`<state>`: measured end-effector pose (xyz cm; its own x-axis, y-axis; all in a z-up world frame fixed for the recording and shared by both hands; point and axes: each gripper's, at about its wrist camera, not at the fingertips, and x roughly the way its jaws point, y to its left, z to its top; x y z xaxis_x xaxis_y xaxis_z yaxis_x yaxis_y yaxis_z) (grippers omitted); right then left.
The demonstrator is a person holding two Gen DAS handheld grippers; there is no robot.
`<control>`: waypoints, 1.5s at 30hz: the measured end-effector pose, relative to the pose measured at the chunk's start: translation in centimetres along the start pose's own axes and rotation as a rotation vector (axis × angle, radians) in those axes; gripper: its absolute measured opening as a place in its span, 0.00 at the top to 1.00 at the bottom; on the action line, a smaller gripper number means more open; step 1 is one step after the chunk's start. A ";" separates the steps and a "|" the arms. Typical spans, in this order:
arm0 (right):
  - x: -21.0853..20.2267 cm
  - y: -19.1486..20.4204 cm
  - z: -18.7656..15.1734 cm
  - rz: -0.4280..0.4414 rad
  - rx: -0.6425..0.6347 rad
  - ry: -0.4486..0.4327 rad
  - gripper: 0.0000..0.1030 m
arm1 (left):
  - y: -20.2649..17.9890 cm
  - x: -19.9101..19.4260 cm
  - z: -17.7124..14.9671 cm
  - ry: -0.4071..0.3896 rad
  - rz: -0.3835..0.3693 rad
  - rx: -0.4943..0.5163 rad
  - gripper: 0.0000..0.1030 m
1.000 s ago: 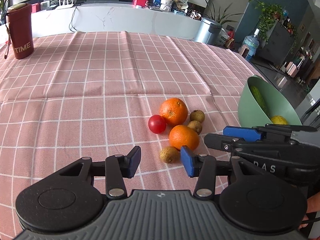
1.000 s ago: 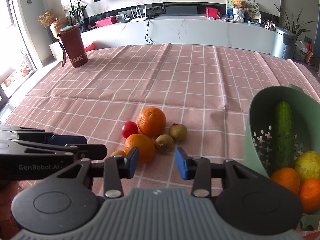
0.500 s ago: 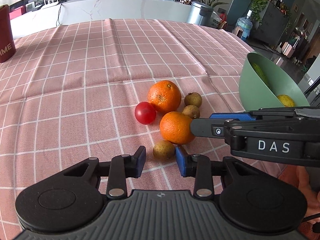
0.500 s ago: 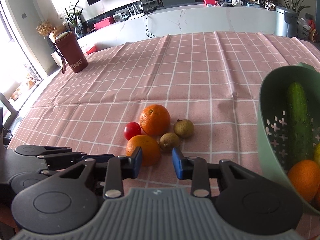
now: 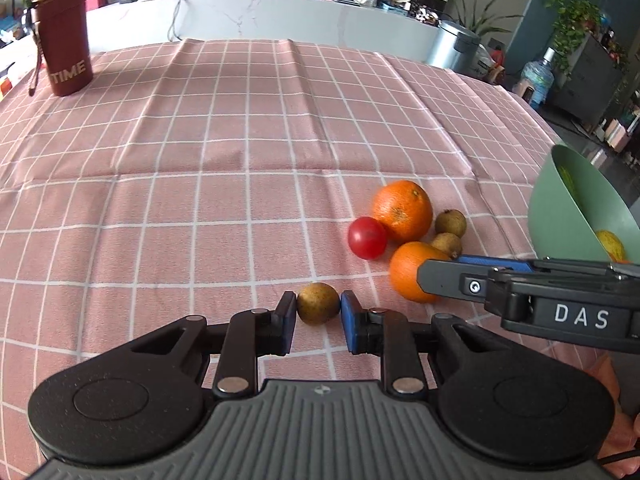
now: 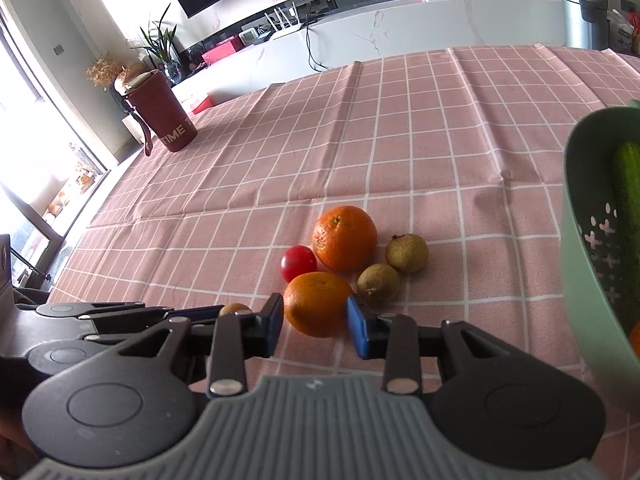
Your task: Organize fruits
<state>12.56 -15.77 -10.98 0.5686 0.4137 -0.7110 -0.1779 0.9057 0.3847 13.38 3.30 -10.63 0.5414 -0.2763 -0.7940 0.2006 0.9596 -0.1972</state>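
Observation:
Loose fruit lies on the pink checked tablecloth (image 5: 200,160): two oranges, a red tomato (image 5: 367,237) and three small brown longans. My left gripper (image 5: 318,309) is shut on the nearest longan (image 5: 318,309), its pads touching both sides. My right gripper (image 6: 315,316) has its jaws around the near orange (image 6: 318,304), which fills the gap between the pads; in the left wrist view it reaches in from the right over that orange (image 5: 408,278). The far orange (image 6: 344,238) and two longans (image 6: 378,284) lie just beyond.
A green colander bowl (image 6: 580,280) at the right holds a cucumber (image 6: 628,208) and citrus fruit. A dark red TIME tumbler (image 5: 64,40) stands at the far left. A white counter runs behind the table.
My left gripper has closed on the nearest longan. My right gripper has moved forward until its jaws sit around the near orange.

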 end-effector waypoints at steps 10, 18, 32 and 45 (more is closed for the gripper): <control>1.3 0.1 0.0 -0.036 0.015 0.018 0.58 | 1.6 -0.1 0.5 -0.020 0.036 -0.092 0.74; 1.1 0.5 -0.1 -0.050 -0.016 0.022 0.59 | 1.1 -0.2 0.2 -0.026 0.048 -0.065 0.74; -3.7 2.0 -1.3 -0.027 -0.105 -0.085 0.60 | -1.1 -4.4 -0.4 -0.117 0.043 -0.062 0.74; -11.6 -0.7 -1.2 -0.031 -0.018 -0.125 0.61 | -8.3 -6.8 1.1 -0.154 -0.132 -0.005 0.74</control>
<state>5.09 -21.11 -3.73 0.6696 0.3718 -0.6430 -0.1726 0.9199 0.3521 8.91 -2.84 -2.92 0.6296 -0.4041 -0.6636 0.2746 0.9147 -0.2965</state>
